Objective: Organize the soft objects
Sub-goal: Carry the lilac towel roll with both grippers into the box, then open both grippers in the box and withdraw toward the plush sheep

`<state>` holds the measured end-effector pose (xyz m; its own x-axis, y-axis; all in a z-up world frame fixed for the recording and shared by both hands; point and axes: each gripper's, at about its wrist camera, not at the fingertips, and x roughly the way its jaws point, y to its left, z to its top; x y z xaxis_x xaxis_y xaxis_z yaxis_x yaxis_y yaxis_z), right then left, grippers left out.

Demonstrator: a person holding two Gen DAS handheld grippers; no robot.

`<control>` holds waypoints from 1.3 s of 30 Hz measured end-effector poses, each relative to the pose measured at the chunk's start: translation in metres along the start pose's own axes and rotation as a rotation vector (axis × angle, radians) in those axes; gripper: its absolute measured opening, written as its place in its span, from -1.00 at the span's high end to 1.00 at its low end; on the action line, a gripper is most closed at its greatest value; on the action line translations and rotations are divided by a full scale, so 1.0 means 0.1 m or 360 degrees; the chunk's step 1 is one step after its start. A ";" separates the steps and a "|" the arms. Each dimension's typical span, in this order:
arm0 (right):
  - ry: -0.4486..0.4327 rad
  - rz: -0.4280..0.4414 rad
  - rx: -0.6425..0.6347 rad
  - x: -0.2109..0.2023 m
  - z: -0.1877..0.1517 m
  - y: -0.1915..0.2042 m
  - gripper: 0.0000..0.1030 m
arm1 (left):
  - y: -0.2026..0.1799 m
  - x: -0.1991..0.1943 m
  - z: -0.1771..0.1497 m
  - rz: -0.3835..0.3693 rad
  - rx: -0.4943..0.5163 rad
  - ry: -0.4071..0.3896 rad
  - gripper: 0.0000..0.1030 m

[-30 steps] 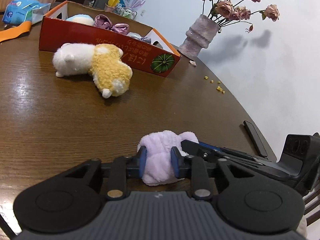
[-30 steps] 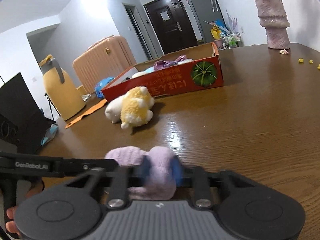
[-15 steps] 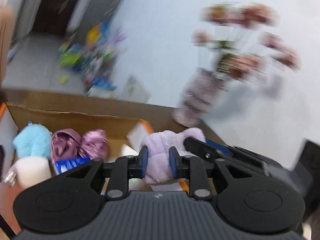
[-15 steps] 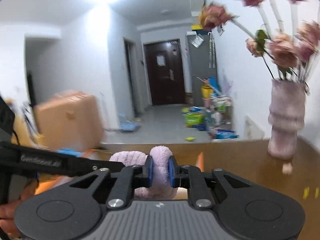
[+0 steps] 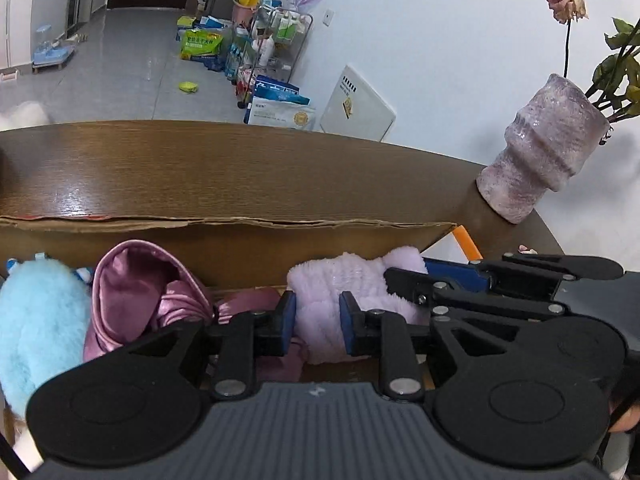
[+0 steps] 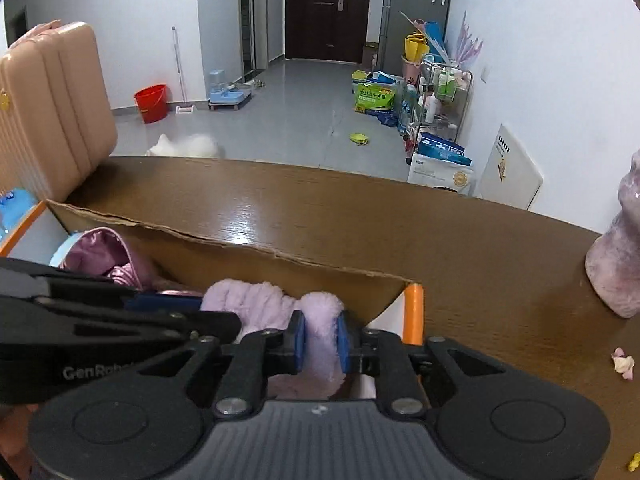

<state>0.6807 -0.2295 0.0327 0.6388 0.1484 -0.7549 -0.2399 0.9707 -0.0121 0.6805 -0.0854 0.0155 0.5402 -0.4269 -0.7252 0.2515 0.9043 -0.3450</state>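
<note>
Suitcase (image 6: 52, 100), red bucket (image 6: 151, 102) and dark door (image 6: 326, 8) appear only in the right wrist view, while only the left one shows the blue plush (image 5: 38, 320) beside the pink satin pouch (image 5: 140, 292) inside the cardboard box (image 5: 240, 236). Both grippers pinch the lilac fluffy cloth (image 5: 320, 312) over the box's right end: the left gripper (image 5: 317, 322) is clamped on its middle, and the right gripper (image 6: 321, 344) has one fold between its pads with its jaws opening slightly. The box sits on a glossy brown wooden table (image 6: 340, 216) with a mauve vase (image 5: 540, 160) at its right edge, grey tiled floor beyond, and "GenRobot" partly readable on the left gripper's arm (image 6: 96, 370).
</note>
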 end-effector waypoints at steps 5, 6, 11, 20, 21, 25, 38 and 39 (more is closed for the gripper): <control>0.0017 -0.0012 0.0018 -0.03 0.06 0.04 0.36 | 0.08 -0.14 0.02 0.0023 0.0018 0.0015 0.29; -0.0005 -0.0026 0.0012 -0.06 0.06 0.05 0.23 | 0.08 -0.22 0.02 0.0045 0.0021 -0.0010 0.15; -0.0107 -0.0013 0.0019 -0.49 0.06 0.06 0.03 | 0.06 -0.73 0.00 0.0090 0.0070 -0.0109 -0.18; -0.0318 -0.0009 -0.0018 -1.71 -0.20 0.04 -0.15 | -0.04 -1.99 -0.36 0.0233 0.0242 -0.0316 -0.30; -0.0336 -0.0003 -0.0015 -1.83 -0.24 0.02 -0.17 | -0.06 -2.10 -0.41 0.0258 0.0253 -0.0335 -0.31; -0.0416 -0.0005 -0.0013 -2.31 -0.51 0.01 -0.25 | -0.12 -2.52 -0.70 0.0294 0.0271 -0.0399 -0.37; -0.0707 0.0197 0.0045 -3.17 -2.67 0.60 -0.55 | -0.34 -3.30 -3.08 0.0291 0.0331 -0.0684 -0.63; -0.0698 0.0236 0.0048 -3.17 -2.84 0.66 -0.58 | -0.33 -3.29 -3.28 0.0288 0.0313 -0.0652 -0.63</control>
<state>0.2546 -0.2657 0.0853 0.8496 0.3456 -0.3984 -0.3347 0.9371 0.0992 0.2310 0.0239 0.0701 0.8509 -0.2618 -0.4555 0.2499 0.9643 -0.0875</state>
